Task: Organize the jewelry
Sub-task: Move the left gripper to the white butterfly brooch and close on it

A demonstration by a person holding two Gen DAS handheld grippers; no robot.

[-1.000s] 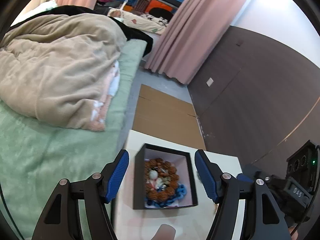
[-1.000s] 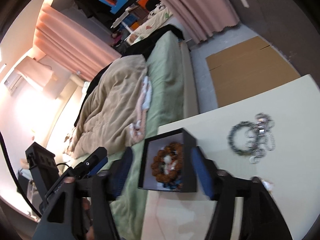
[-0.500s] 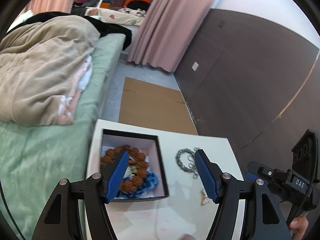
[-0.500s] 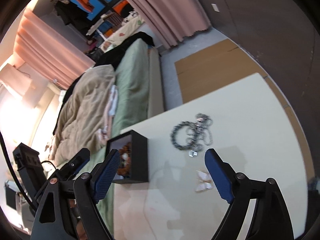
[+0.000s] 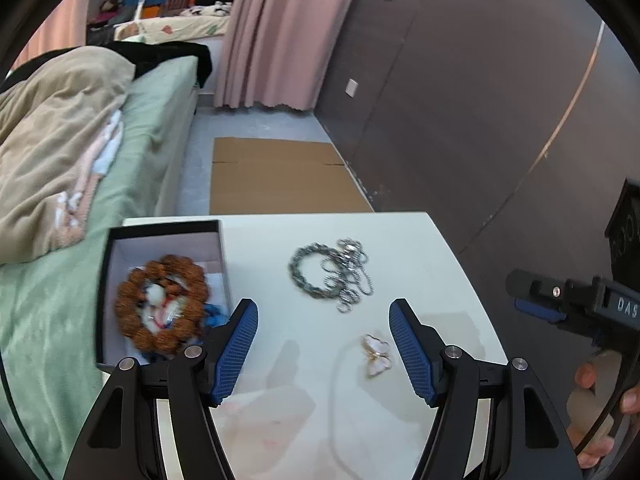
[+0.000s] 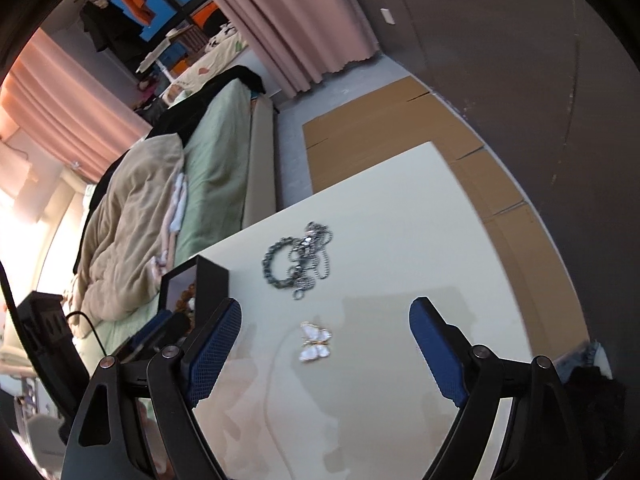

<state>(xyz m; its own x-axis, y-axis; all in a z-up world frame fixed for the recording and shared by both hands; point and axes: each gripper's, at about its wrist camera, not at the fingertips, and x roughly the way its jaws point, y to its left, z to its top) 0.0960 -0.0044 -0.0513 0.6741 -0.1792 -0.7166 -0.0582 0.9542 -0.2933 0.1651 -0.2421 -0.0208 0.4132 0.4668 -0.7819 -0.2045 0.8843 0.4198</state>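
Observation:
A black jewelry box (image 5: pixel 120 236) with a white lining stands at the table's left edge; it holds a brown bead bracelet (image 5: pixel 162 304) and something blue. It also shows in the right wrist view (image 6: pixel 212 280). A silver chain bracelet and necklace (image 5: pixel 332 276) lie tangled on the white table (image 5: pixel 420 248), also in the right wrist view (image 6: pixel 298 260). A white butterfly pendant (image 5: pixel 376 356) on a thin cord lies nearer, also in the right wrist view (image 6: pixel 315 341). My left gripper (image 5: pixel 324 340) is open and empty above the table. My right gripper (image 6: pixel 326 344) is open, over the butterfly.
A bed with a green sheet (image 5: pixel 48 320) and a beige blanket (image 5: pixel 52 140) lies left of the table. Flat cardboard (image 5: pixel 280 176) lies on the floor beyond. A dark wall (image 5: pixel 480 100) stands to the right. The right gripper's body (image 5: pixel 580 304) shows at right.
Both grippers have swung right, away from the box toward the table's middle. The silver chains and the butterfly pendant have come into view between the fingers. Both stay open.

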